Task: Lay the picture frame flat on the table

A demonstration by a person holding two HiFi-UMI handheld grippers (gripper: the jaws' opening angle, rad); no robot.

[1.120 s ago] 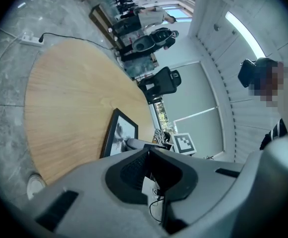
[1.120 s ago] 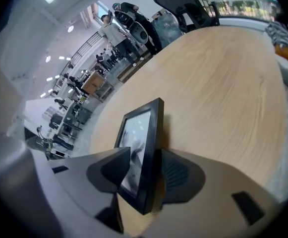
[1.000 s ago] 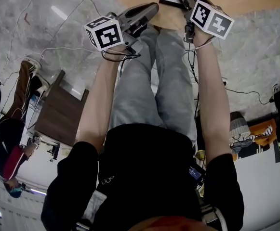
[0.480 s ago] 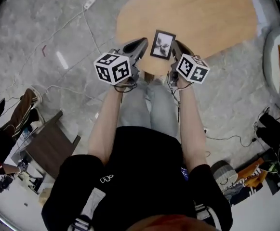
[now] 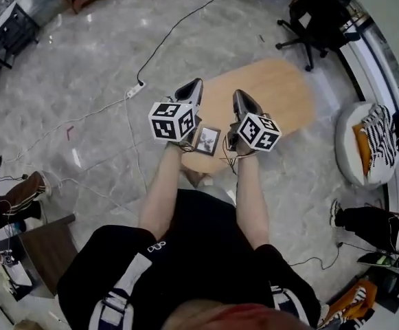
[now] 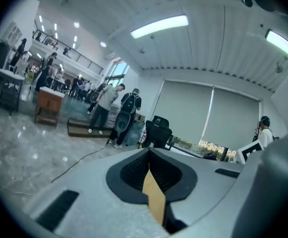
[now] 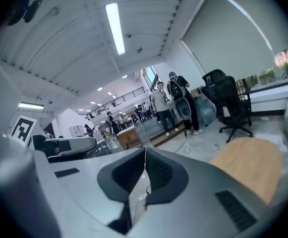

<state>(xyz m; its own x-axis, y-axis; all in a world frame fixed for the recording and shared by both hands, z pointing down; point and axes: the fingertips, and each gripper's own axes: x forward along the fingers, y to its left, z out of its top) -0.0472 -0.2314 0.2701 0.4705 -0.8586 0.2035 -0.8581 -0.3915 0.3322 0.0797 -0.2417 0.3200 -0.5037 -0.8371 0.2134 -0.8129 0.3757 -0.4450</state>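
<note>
The picture frame, dark-edged with a grey print, lies face up on the oval wooden table near its front edge. It shows between my two wrists in the head view. My left gripper hovers over the table's left edge, jaws shut and empty. My right gripper is held over the table beside it, also shut with nothing in it. Both point away from the frame, which neither touches. In the left gripper view the left gripper has its pads together; in the right gripper view the right gripper looks the same, with the table to the right.
A black office chair stands beyond the table. A white round seat with a striped cloth is at the right. A power strip with its cable lies on the marble floor at the left. People stand far off in both gripper views.
The right gripper has come off the frame and shut. Both grippers have lifted and drawn back, and the frame now lies on the table between the wrists. The head view looks from higher up.
</note>
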